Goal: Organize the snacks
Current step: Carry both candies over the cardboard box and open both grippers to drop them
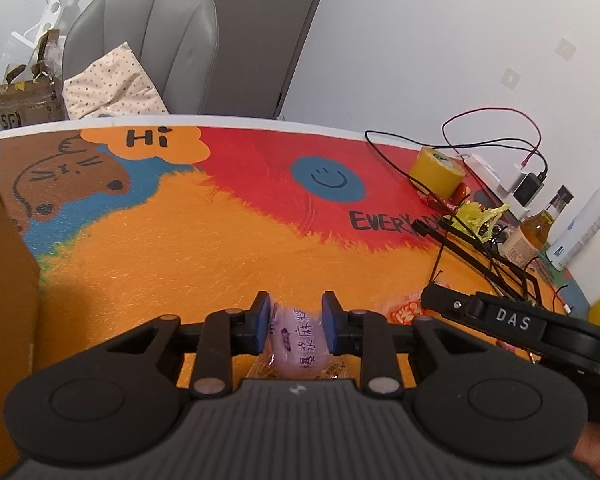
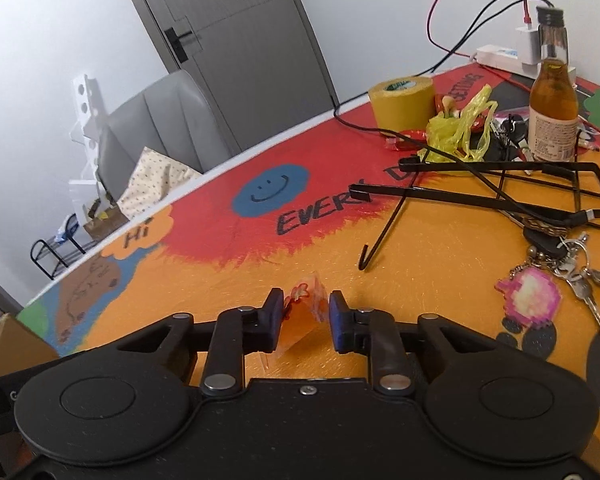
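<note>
The left tongs (image 1: 295, 322) grip one pale purple snack packet (image 1: 297, 338), its blue pads (image 1: 263, 322) pressed against both sides of the soft, rounded wrapper printed with dark characters; the packet hangs just above the desk (image 1: 179, 264). The right tongs (image 2: 304, 320) hold one clear orange snack wrapper (image 2: 302, 314), crinkled and pointed at its lower end, pinched between their two blue pads (image 2: 339, 326) above the desk surface. From the left wrist view, the right tongs come in from the right as a black arm, with an orange-and-white wrapper showing beside its tip.

The desk wears a glossy, brightly painted cover: orange, red, one blue smiley patch (image 2: 271, 190), a brown cartoon animal (image 1: 59, 178) and lettering. Beyond lie one black wire rack (image 2: 512, 186) of thin bent rods, one bunch of keys (image 2: 560, 258) with a pink pixel charm, one thick roll of yellow tape (image 2: 404, 102), a crumpled yellow plastic bag (image 2: 460, 128), and one glass bottle (image 2: 552, 96) of amber liquid with a paper label. One white plastic bottle (image 1: 588, 228) stands by the wall. A brown cardboard box (image 1: 3, 300) sits at the left edge, and one grey padded chair (image 1: 155, 48) carries a dotted cushion (image 1: 111, 84).
</note>
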The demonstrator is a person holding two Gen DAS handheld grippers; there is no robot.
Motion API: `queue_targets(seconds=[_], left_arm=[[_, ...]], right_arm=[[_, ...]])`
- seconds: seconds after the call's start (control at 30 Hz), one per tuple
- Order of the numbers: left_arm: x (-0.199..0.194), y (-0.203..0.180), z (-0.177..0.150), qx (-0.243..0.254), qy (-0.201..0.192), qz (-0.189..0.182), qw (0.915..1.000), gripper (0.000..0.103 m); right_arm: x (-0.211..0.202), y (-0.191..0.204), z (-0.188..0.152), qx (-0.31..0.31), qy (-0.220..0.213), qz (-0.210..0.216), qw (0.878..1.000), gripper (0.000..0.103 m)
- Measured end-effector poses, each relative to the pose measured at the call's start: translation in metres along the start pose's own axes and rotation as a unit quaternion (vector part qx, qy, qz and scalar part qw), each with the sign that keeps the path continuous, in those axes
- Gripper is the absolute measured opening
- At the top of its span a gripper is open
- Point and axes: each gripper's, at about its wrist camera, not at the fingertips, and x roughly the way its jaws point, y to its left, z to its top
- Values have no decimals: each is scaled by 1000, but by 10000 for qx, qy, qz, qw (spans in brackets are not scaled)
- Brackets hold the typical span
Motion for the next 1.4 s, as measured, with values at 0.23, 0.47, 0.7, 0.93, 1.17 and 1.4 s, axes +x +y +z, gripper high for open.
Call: queue_targets(seconds=[0.23, 0.47, 0.7, 0.93, 1.17, 1.4], left_arm=[[-30, 4, -1, -17, -193, -11, 9998, 26], [-64, 11, -1, -44, -434, -12, 9990, 26], [-97, 19, -2, -58, -645, 2, 9979, 26], [-129, 36, -5, -126, -825, 87, 9965, 26], [-157, 58, -12, -235, -945, 222, 9950, 26], [-182, 82, -20, -323, -1021, 357, 9936, 26]], right_arm=[[-27, 17, -2, -81, -201, 128, 9997, 21], [-52, 38, -6, -224, -373, 265, 9987, 21], [-74, 65, -8, -410, -531, 470, 9966, 20], [-91, 92, -17, -586, -611, 667, 9942, 20], [-105, 117, -27, -726, -640, 868, 9915, 20], [-116, 144, -38, -898, -650, 1051, 9883, 20]])
